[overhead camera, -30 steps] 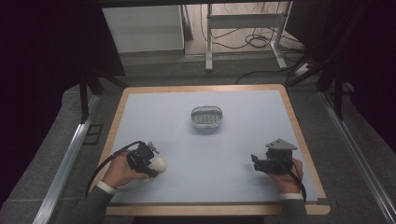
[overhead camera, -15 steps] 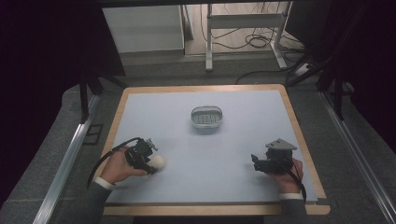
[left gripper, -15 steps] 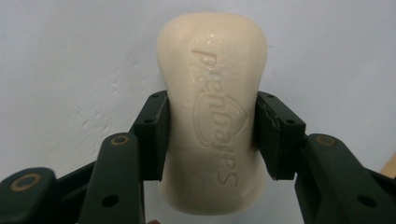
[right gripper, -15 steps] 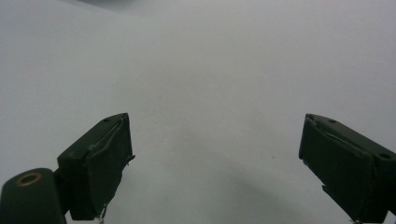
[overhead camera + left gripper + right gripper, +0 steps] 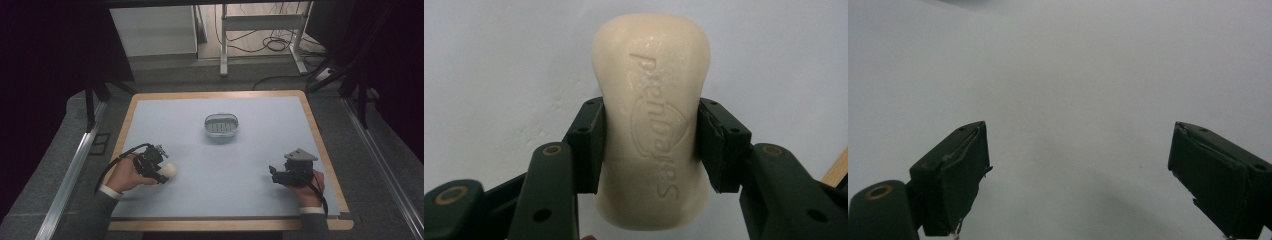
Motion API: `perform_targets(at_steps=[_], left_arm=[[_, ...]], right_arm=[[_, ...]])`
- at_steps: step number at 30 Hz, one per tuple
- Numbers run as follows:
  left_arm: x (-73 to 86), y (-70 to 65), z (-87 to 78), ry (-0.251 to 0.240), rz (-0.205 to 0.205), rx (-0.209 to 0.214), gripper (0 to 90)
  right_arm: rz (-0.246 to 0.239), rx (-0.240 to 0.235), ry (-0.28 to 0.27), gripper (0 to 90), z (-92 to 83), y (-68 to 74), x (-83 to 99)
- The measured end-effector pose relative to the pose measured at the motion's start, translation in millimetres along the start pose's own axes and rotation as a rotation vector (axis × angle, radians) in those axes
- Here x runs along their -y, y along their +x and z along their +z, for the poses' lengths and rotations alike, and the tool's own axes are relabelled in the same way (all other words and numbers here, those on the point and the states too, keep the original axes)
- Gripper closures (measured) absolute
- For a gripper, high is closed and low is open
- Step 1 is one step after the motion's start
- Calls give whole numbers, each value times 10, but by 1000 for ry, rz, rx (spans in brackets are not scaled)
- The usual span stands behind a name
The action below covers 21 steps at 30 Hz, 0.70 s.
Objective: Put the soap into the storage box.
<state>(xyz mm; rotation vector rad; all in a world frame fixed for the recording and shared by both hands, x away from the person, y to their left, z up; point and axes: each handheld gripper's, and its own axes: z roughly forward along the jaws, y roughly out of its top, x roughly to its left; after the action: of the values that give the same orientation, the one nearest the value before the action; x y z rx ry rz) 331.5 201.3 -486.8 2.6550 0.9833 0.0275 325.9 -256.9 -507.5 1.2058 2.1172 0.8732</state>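
I see the bar of soap with its long axis running along the direction of my left gripper, so one rounded end points away from the jaws and the other end comes back toward the gripper body. The embossed brand letters face the camera and run along this same long axis. The bar is narrower in the middle, and there the two black pads press on its two long sides, one on each side. So the left jaws are closed onto the soap and hold it firmly, with the far half of the bar standing out beyond the fingertips.

In the high view the soap shows as a pale lump just in front of the left gripper, pointing toward the middle of the table. I cannot tell from here whether it touches the surface.

My right gripper has its jaws wide apart, and between them there is nothing, just the pale table surface. In the high view the right gripper rests low at the other side, well apart from the soap.

The soap dish stands farther out, beyond both pairs of jaws and between them. It is a small oval tray with a ribbed bottom, and I see nothing lying in it.
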Motion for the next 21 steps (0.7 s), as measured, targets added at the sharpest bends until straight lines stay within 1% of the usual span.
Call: perform_targets(at_steps=[8, 17, 21], left_arm=[[-62, 24, -58, 2, 11, -2, 499], [-121, 82, -140, -21, 5, -6, 499], [-151, 109, -174, -29, 11, 0, 499]], right_arm=[[0, 0, 2, 93, 1, -5, 3], [2, 3, 0, 93, 0, -14, 8], [3, 2, 1, 93, 2, -9, 7]])
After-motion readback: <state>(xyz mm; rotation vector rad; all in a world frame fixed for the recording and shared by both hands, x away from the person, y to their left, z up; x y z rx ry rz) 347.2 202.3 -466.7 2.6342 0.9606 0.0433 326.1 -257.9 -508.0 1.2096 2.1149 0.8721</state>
